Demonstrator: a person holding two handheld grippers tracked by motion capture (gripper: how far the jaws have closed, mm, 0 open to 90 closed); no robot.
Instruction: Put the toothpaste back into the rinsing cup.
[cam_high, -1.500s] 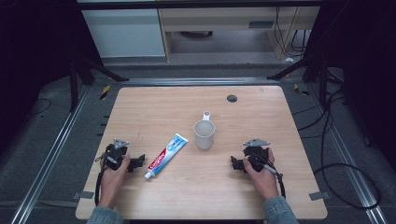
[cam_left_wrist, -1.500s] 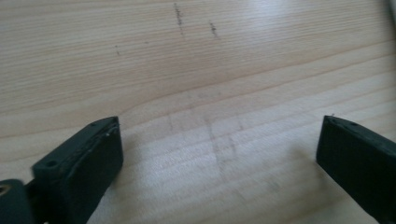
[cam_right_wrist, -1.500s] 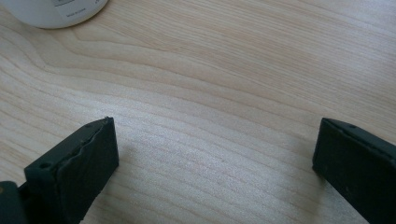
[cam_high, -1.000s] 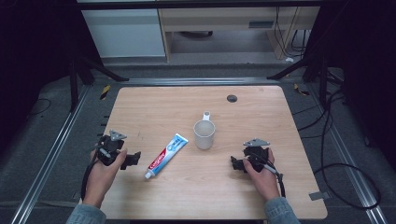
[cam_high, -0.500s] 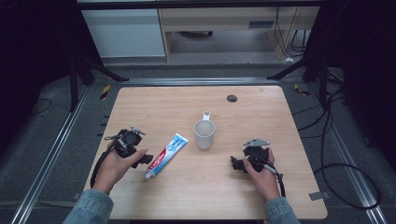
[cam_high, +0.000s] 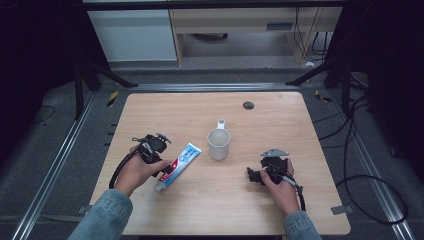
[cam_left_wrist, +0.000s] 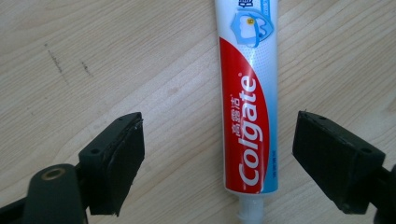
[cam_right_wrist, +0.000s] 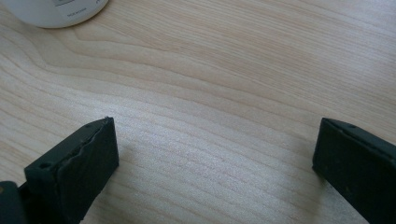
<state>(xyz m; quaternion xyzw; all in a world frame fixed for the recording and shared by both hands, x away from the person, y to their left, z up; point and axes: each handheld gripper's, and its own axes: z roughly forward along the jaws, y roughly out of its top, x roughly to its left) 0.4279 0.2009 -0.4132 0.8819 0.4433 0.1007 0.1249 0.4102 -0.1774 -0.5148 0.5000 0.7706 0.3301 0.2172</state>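
A red, white and blue toothpaste tube lies flat on the wooden table, cap toward the person. My left gripper hangs just over its cap end, open. In the left gripper view the toothpaste tube lies between the two spread jaws of the left gripper, touching neither. A white mug stands upright mid-table, handle pointing away. My right gripper rests low at the right front, open, with bare wood between its jaws in the right gripper view; the mug's base shows at the top left there.
A small dark round disc sits near the table's far edge. Metal rails run along both sides of the table, with cables on the floor to the right. A cabinet and shelf stand beyond the far edge.
My left gripper has moved from the table's left edge rightward and over the cap end of the toothpaste tube. The right gripper, mug and tube have stayed put.
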